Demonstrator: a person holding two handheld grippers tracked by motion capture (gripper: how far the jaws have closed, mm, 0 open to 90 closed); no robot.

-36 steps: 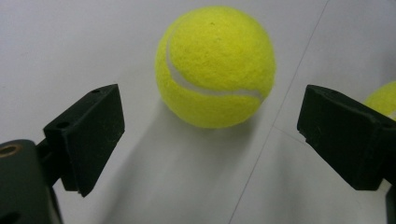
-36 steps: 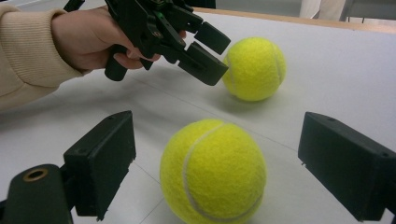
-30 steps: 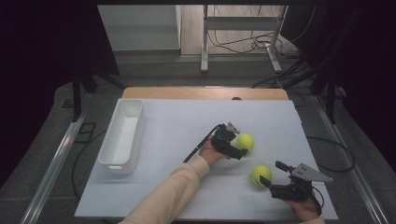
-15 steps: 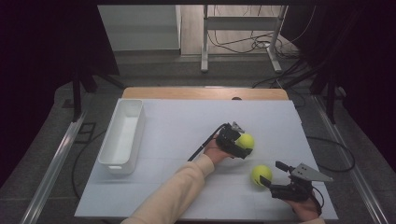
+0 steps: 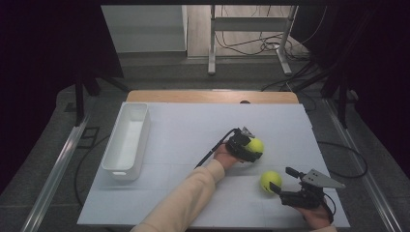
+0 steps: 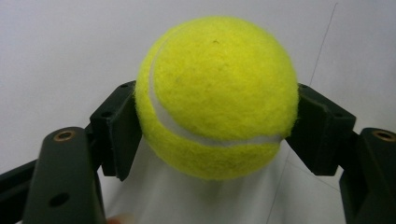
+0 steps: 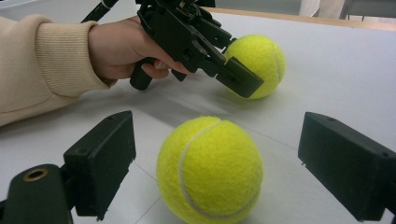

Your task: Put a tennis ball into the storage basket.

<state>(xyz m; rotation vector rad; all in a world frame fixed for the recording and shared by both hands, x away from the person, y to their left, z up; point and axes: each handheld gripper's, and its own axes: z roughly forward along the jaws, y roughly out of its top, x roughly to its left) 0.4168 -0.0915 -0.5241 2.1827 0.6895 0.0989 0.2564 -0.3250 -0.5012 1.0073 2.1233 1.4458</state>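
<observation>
The left tongs (image 5: 250, 146) have just been closing and now clamp a yellow tennis ball (image 5: 255, 145) right of the desk (image 5: 183, 145) centre, at about 3 o'clock. In the left gripper view, both black pads (image 6: 120, 135) press the ball's flanks, one at 9 o'clock and one at 3 o'clock, and the ball (image 6: 217, 95) sits on the white desk surface (image 6: 60, 56). The person's left hand (image 5: 225, 155) and cream sleeve (image 5: 183, 198) reach in from the bottom edge.

The right tongs (image 5: 281, 181) stand wide at about 5 o'clock on the desk. A second tennis ball (image 5: 270, 181) lies between the two pads without touching either; the right gripper view shows clear gaps on both sides of this ball (image 7: 210, 168). The clamped ball (image 7: 259, 65) lies beyond it, at 12 o'clock.

A white tray (image 5: 126, 140) stands at 9 o'clock on the desk, well apart from both balls.
</observation>
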